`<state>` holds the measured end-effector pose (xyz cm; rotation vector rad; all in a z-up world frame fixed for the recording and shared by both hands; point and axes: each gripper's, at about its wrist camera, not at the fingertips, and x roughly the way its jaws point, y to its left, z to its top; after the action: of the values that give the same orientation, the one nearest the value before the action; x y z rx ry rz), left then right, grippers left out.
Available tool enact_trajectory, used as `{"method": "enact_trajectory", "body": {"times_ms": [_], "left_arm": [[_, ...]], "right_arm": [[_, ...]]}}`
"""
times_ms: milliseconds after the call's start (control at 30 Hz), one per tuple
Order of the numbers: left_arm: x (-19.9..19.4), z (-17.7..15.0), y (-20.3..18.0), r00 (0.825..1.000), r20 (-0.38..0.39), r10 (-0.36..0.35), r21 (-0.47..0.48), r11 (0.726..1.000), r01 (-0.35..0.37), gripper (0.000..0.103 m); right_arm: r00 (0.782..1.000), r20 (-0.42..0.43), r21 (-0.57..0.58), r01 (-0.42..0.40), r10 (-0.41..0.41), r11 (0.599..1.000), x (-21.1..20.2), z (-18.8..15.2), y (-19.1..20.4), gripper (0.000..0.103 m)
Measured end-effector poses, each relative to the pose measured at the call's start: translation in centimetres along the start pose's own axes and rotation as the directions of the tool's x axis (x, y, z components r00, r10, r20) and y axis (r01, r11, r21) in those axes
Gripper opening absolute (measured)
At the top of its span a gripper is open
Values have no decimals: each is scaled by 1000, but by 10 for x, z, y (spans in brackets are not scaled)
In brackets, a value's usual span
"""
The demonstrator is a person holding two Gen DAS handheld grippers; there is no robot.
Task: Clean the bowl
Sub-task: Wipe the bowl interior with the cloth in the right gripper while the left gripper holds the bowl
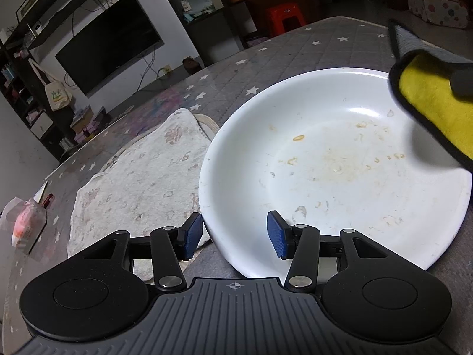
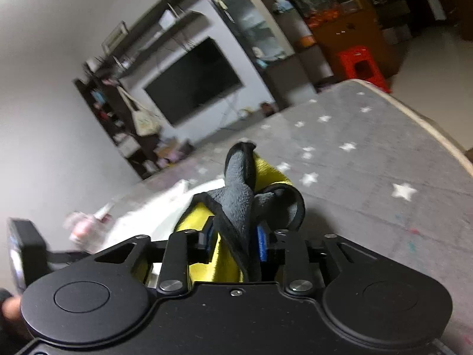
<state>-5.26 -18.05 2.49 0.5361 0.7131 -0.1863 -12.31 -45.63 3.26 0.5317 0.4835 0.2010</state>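
The left claw (image 1: 235,233), jaws apart astride the near rim of the stained white shallow bowl (image 1: 334,165) on the star-patterned grey tabletop (image 1: 295,44), steadies it while the right claw (image 2: 236,239) holds the yellow-and-grey microfibre cloth (image 1: 434,109) above the bowl's far right edge.

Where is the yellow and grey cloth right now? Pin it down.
The cloth sits bunched between the right gripper's fingers in the right wrist view; in the left wrist view it hangs over the far right rim of the white bowl.
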Motion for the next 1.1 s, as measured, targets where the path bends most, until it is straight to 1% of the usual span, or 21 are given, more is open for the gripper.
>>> {"method": "enact_trajectory", "body": {"times_ms": [33, 100, 167, 233, 367, 433, 500, 567, 667, 800, 1000, 1067, 1100], "left_arm": [[0, 0, 0, 1000, 0, 0, 0, 1000, 0, 50], [-1, 0, -1, 1000, 0, 1, 0, 1000, -1, 50], [0, 0, -1, 1000, -1, 0, 1, 1000, 0, 51], [0, 2, -3, 1000, -2, -4, 2, 1000, 4, 51], [2, 2, -2, 1000, -2, -5, -1, 1000, 5, 51], [3, 3, -1, 1000, -2, -4, -3, 1000, 3, 51], [3, 3, 0, 1000, -1, 0, -4, 1000, 0, 51], [3, 3, 0, 1000, 0, 6, -2, 1000, -6, 48], [3, 3, 2, 1000, 1, 10, -8, 1000, -10, 44], [2, 3, -1, 1000, 6, 20, 10, 1000, -20, 44], [0, 3, -1, 1000, 8, 21, 34, 999, -21, 44], [0, 3, -8, 998, 26, 54, 104, 993, -56, 42], [0, 2, -10, 998, 30, 61, 118, 991, -64, 42]], "right_arm": [[1000, -3, 0, -5, 5, 1000, -1, -1, -1, 40], [1000, 6, -18, 0, 0, 1000, -5, -2, 0, 51], [999, 17, -65, 28, -27, 998, -10, -3, 5, 54], [999, 16, -95, 45, -44, 994, -13, -4, 8, 54], [998, 9, -108, 60, -59, 992, -19, -9, 8, 54], [997, -2, -110, 77, -78, 991, -22, -14, 6, 47], [996, -18, -103, 88, -91, 991, -21, -18, 3, 30], [994, -34, -96, 95, -99, 991, -19, -20, 3, 25], [993, -76, -80, 86, -92, 993, -12, -29, 4, 23], [994, -83, -114, 60, -70, 992, -5, -37, 15, 23], [995, -76, -129, 55, -66, 990, 13, -27, 12, 21], [995, -74, -136, 56, -67, 989, 15, -24, 10, 21], [995, -73, -142, 57, -68, 988, 18, -21, 9, 21]]}}
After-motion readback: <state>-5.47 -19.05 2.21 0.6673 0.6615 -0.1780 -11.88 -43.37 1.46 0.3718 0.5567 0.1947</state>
